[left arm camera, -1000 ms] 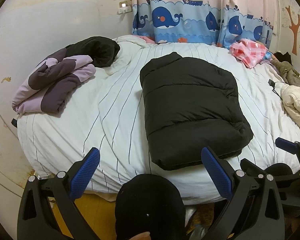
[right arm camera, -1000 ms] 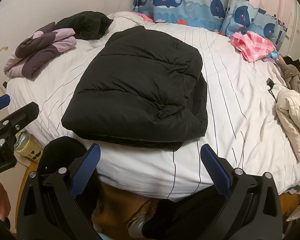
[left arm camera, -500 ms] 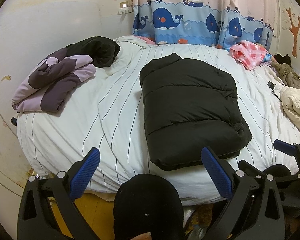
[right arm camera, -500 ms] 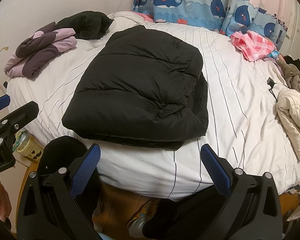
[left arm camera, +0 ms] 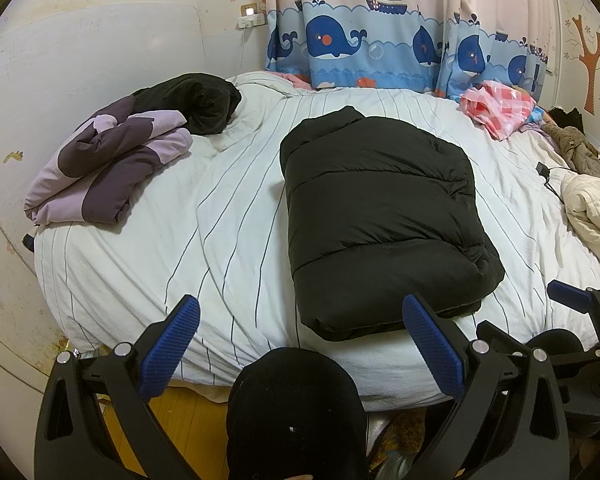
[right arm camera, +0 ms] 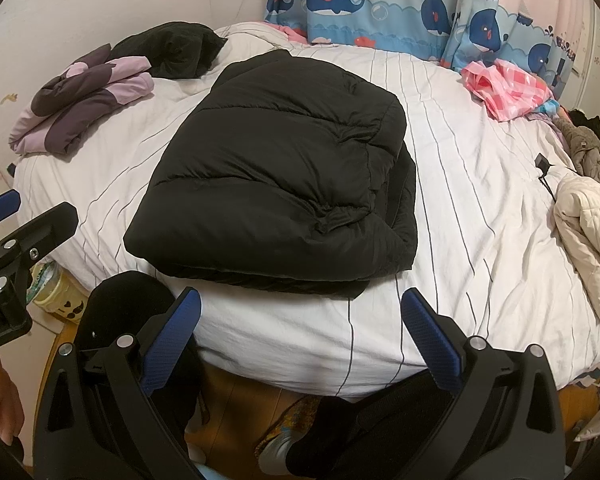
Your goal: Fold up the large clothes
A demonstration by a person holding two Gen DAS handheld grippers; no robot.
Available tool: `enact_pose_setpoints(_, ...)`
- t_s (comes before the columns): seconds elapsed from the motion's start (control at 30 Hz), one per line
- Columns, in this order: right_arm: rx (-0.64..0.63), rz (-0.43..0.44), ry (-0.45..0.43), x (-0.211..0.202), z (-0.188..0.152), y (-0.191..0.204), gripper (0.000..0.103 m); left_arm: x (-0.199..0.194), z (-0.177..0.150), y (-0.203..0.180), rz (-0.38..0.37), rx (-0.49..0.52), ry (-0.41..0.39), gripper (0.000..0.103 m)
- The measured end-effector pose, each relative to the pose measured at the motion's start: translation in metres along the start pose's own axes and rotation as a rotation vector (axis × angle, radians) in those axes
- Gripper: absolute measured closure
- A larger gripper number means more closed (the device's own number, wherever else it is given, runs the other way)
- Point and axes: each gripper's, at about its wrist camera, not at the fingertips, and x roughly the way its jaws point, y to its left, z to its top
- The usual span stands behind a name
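Black puffer jacket (right arm camera: pixel 276 176) is lying folded, barely shifting since 1 second ago; we are holding 2 grippers (left arm camera: pixel 300 344) (right arm camera: pixel 300 340) wide, empty

The black puffer jacket (right arm camera: pixel 276 168) is quilted cloth with a slight sheen. The bed (right arm camera: pixel 440 184) wears matt, creased white cloth with thin dark stripes. Each claw, left (left arm camera: pixel 300 344) and right (right arm camera: pixel 300 340), has matt black plastic arms, dimpled blue pads (right arm camera: pixel 172 340) and shiny metal screws.
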Motion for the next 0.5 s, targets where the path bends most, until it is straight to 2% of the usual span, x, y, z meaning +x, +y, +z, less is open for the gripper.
enact_pose_setpoints(0.5, 0.004, 0.009, 0.006, 0.0022, -0.0039, -0.0014, 0.006, -0.0017, -0.0023, -0.0008, 0.003, -0.009, 0.007, 0.006)
